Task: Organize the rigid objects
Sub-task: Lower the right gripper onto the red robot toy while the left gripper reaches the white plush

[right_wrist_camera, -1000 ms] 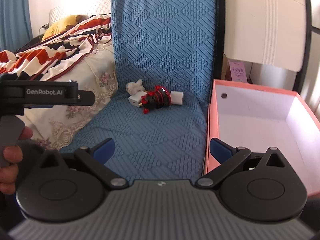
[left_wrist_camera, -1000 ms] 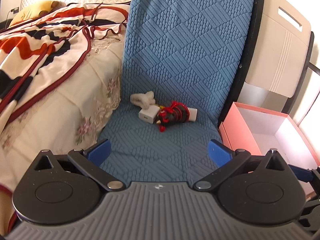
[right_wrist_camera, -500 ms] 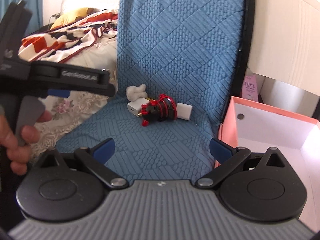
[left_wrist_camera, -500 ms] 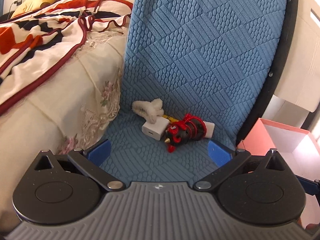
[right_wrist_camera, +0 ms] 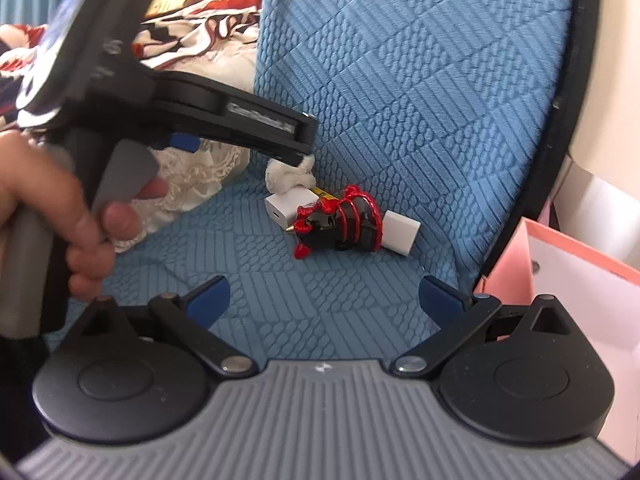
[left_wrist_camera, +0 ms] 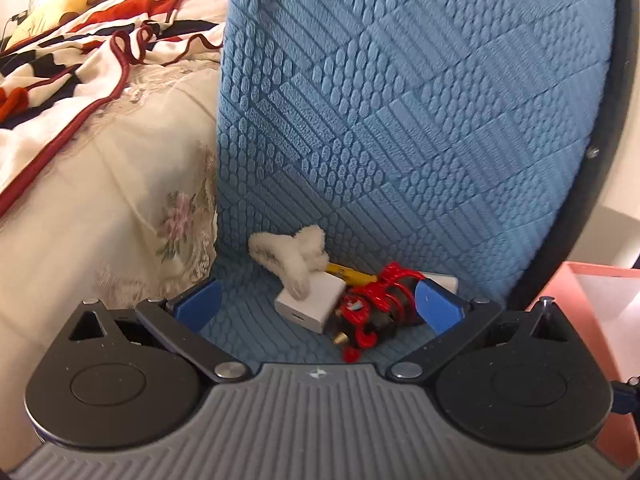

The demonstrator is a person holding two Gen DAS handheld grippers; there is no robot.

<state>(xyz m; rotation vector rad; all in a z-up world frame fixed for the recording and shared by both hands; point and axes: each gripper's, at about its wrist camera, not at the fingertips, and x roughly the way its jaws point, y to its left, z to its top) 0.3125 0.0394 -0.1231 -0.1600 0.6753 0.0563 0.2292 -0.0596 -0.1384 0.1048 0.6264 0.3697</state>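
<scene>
At the far left lay the bed (left_wrist_camera: 80, 208), its cream lace-edged cover bunched against the chair, with a red, white and navy blanket (left_wrist_camera: 72, 64) rumpled across the top. The left tongs (left_wrist_camera: 318, 308) were reaching in from that side, spread wide, their blue pads either side of the small heap on the seat and pinching nothing. I judged they were lined up that way so one squeeze could take the nearest piece.

The heap sat at the back of the blue quilted chair (left_wrist_camera: 420, 128), tucked where seat met backrest, probably because things slide there. From the left it ran: a fluffy white hair clip (left_wrist_camera: 292, 254) resting partly on a white charger block (left_wrist_camera: 310, 306), a thin yellow item (left_wrist_camera: 348, 272) poking out behind, too hidden to name, then a black and red figurine (right_wrist_camera: 340, 220) touching the charger, and a second white block (right_wrist_camera: 398, 230) just behind it.

The right tongs (right_wrist_camera: 324, 294) hung lower over the seat, well short of the heap, also spread and empty, as if waiting their turn.

At the right edge stood an open pink box (right_wrist_camera: 576, 276) with a white inside, just beside the chair, likely the place these things were meant for. Pale wall and strong daylight lay beyond.
</scene>
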